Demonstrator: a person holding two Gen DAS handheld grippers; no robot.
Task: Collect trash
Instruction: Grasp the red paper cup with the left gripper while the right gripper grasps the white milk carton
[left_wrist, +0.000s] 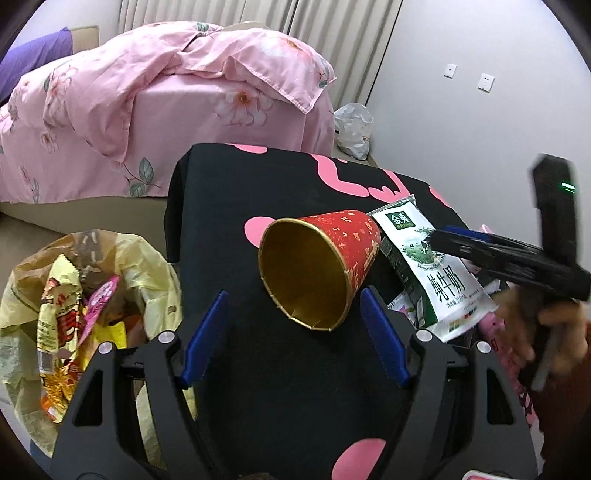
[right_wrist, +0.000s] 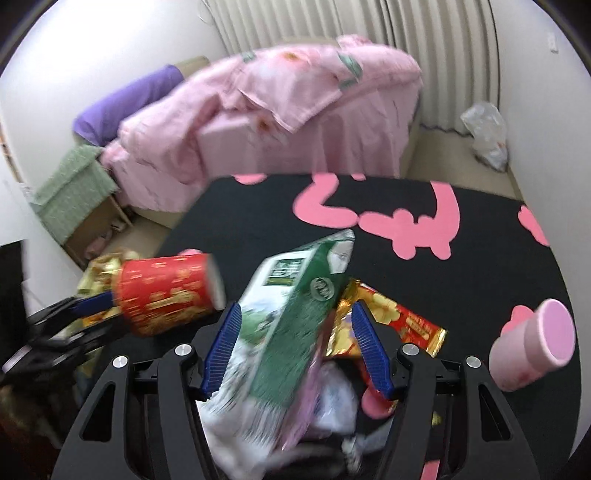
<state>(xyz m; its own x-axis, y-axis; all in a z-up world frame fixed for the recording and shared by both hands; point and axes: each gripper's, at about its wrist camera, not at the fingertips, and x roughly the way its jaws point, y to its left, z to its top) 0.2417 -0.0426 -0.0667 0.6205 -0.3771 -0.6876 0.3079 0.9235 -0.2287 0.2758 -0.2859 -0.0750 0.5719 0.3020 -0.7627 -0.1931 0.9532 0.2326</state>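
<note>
Trash on black cloth (left_wrist: 295, 387), both grippers released.
Left gripper (left_wrist: 295, 328) is flanking red cup (left_wrist: 325, 258), jaws apart; right gripper (right_wrist: 295, 347) is straddling milk carton (right_wrist: 295, 332), not clenching.

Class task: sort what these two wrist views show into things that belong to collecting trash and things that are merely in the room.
Belongs to the job:
red paper cup
milk carton
red-and-gold snack wrapper
yellow trash bag
left gripper, right gripper

Just lying about:
pink quilt
purple pillow
pink cup
white bag on the floor
</note>
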